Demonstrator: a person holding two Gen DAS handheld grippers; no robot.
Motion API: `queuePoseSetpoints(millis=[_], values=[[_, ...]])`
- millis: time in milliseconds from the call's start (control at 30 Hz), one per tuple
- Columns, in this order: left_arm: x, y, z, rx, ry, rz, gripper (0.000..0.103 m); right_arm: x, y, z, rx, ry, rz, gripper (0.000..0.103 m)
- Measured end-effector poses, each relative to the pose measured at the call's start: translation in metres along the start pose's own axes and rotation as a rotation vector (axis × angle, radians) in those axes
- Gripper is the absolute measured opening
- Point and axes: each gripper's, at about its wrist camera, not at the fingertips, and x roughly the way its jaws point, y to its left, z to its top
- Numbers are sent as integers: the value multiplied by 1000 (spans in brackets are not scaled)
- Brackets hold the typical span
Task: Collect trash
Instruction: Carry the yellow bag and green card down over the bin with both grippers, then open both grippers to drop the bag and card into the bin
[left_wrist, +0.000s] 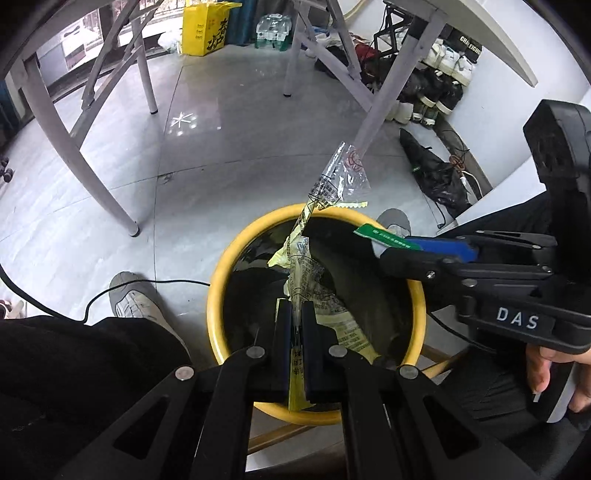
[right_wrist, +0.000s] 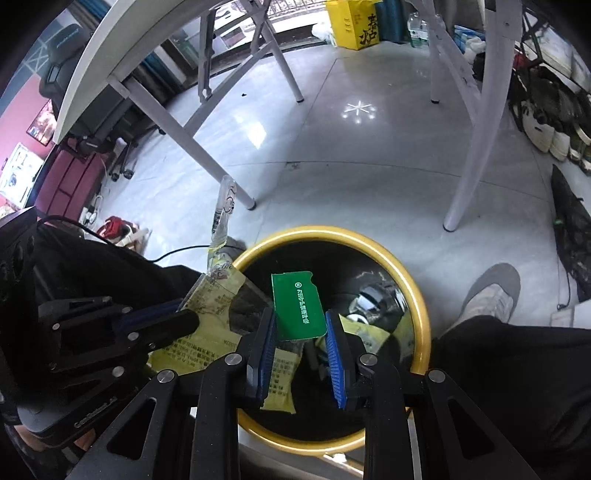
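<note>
A yellow-rimmed bin (left_wrist: 218, 288) with a black liner stands on the floor right below both grippers. My left gripper (left_wrist: 295, 306) is shut on a long yellow and clear plastic wrapper (left_wrist: 343, 173), which sticks up above the bin's mouth. From the right, my right gripper (left_wrist: 382, 249) reaches over the rim with a green packet (left_wrist: 384, 234) between its pads. In the right wrist view the right gripper (right_wrist: 301, 315) is shut on the green packet (right_wrist: 295, 295) over the bin (right_wrist: 417, 295). The left gripper (right_wrist: 184, 314) with the wrapper (right_wrist: 218, 295) is at the left.
Some trash (right_wrist: 369, 332) lies inside the bin. A person's grey shoes (left_wrist: 136, 299) (right_wrist: 491, 291) and black trouser legs flank the bin. White table legs (left_wrist: 92, 177) (right_wrist: 465, 177), a black cable (left_wrist: 177, 282), a yellow box (left_wrist: 207, 29) and a row of shoes (left_wrist: 436, 96) stand around.
</note>
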Motion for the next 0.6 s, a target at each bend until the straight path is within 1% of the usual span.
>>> queuePoseSetpoints(millis=[67, 233, 600], values=[[-2, 0, -2, 1, -2, 5, 1, 2, 5, -2, 0, -2, -1, 25], [6, 5, 0, 5, 4, 11, 1, 4, 8, -3, -10, -3, -1, 25], [11, 1, 1, 27, 11, 23, 1, 4, 11, -4, -17, -7, -1, 25]])
